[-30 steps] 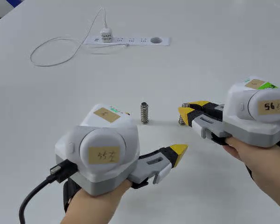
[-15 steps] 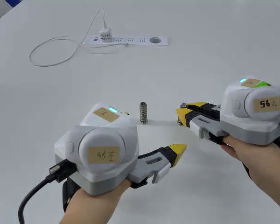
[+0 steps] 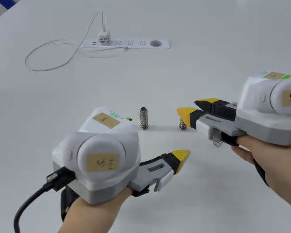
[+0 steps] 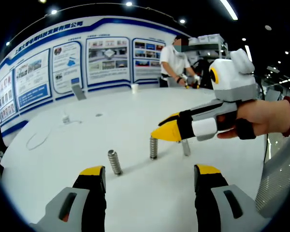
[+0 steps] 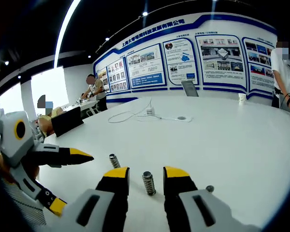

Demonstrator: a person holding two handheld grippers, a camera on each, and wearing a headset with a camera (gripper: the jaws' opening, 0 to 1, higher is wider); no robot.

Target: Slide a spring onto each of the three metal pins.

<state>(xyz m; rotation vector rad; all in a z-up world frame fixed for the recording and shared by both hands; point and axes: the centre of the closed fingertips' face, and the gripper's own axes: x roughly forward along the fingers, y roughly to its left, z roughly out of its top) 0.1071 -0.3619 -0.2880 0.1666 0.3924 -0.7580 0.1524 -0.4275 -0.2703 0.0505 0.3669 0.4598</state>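
Observation:
Two short springs stand upright on pins on the white table (image 3: 223,63): one (image 3: 144,118) in the middle, the other (image 3: 183,124) just to its right. My right gripper (image 3: 196,108) is open, and the right-hand spring (image 5: 148,182) stands untouched in the gap between its yellow-tipped fingers (image 5: 117,174). A bare metal pin (image 4: 185,147) stands beside that spring, under the right gripper (image 4: 160,133); its top (image 5: 210,189) shows right of the jaws. My left gripper (image 4: 150,174) is open and holds nothing, well short of the springs (image 4: 114,162).
A white power strip (image 3: 126,43) with a plugged charger and a looping cable (image 3: 48,51) lies at the table's far side. People stand at other benches in the background (image 4: 176,63). Bare tabletop surrounds the pins.
The right gripper's jaws have spread wider around the right-hand spring, and the gripper has shifted slightly. The left gripper has stayed put; the head camera moved a little.

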